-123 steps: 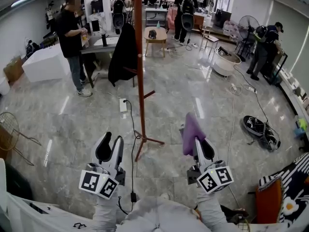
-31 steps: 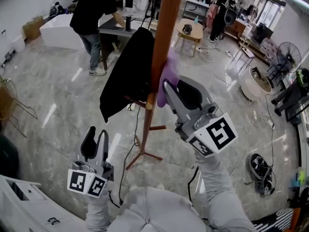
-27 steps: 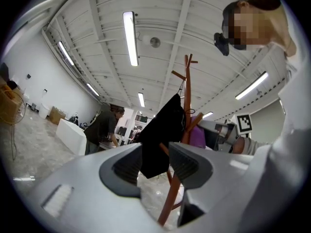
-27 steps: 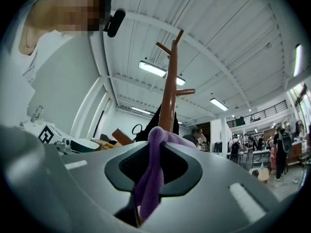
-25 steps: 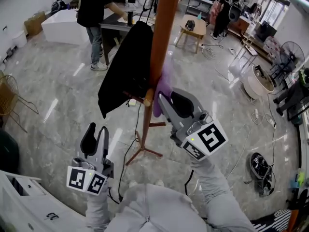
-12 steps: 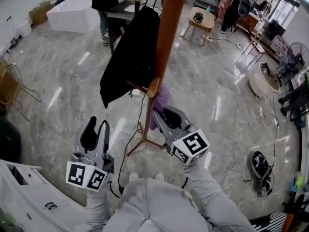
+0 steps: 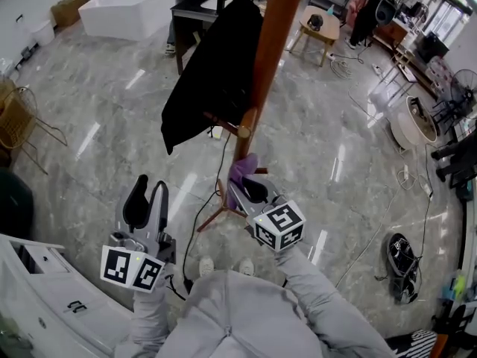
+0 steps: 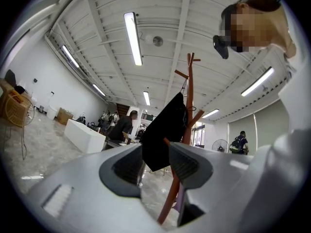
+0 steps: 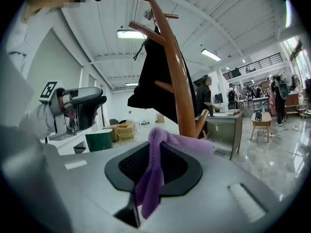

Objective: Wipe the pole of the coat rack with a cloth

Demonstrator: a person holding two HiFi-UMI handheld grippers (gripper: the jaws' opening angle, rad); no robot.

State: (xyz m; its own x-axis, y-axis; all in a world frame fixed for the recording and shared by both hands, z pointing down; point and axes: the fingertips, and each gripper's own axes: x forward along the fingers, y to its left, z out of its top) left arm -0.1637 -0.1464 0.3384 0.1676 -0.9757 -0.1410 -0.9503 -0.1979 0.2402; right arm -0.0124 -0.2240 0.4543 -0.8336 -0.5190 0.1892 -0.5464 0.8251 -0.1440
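Purple cloth [image 7: 244, 168] low centre, pressed to wooden pole [image 7: 274, 51], right gripper [image 7: 240, 191] behind; black coat [image 7: 212, 66] hangs close, could snag | left gripper view: left gripper [image 8: 155, 160] jaws slightly apart, empty | right gripper view: jaws pinch the cloth; thin bite, rubbing may tug it free.

left gripper [image 7: 149, 188]: low, jaws apart | right gripper [image 7: 238, 190]: forward, clamping cloth [image 7: 243, 169]

Person in light grey long-sleeved top [image 7: 238, 313] and white shoes [image 7: 205, 265]; left gripper [image 7: 148, 194] and right gripper [image 7: 240, 188] share one build: pale grey moulded shells, black ribbed pads [image 9: 127, 168] set into the jaws, white cube [image 7: 279, 225] with black square markers at the rear.
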